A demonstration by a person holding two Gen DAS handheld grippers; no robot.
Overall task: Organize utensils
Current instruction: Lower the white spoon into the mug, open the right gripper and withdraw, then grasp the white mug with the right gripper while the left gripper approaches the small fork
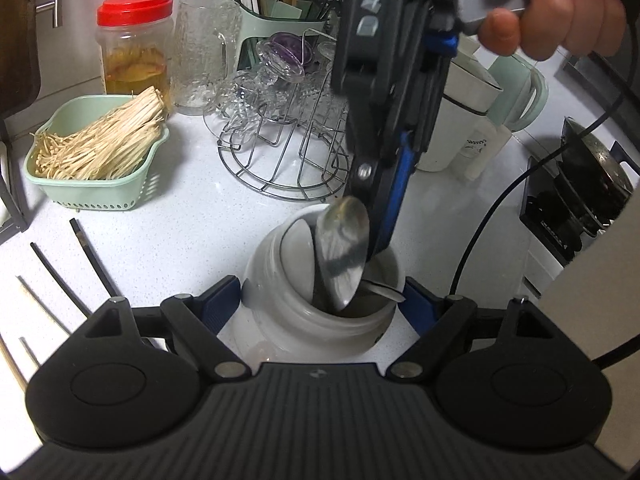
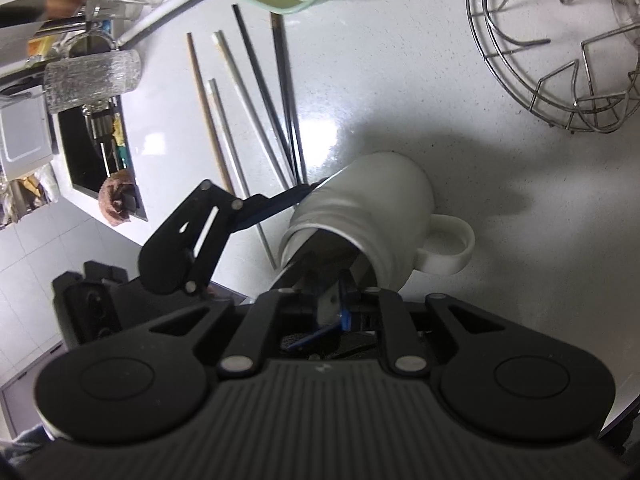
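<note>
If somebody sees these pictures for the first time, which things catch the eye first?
First, the white mug at the centre of the counter, clasped by the left gripper, with a metal spoon standing in it beside the right gripper. Next, several chopsticks lying loose on the counter left of the mug.

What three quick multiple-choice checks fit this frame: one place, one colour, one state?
1. Where do the loose chopsticks lie?
A. In the green basket
B. Flat on the counter beside the mug
C. On the wire rack

2. What colour is the jar lid?
A. Red
B. Blue
C. Black

3. What state is the mug in?
A. Upside down on the rack
B. Standing free and empty
C. Gripped by the left gripper, with spoons inside

Answers:
1. B: the right wrist view shows them spread on the white top next to the mug.
2. A: the lid is bright red on the clear jar.
3. C: the jaws flank the mug, and spoons stick out of its mouth.
</note>
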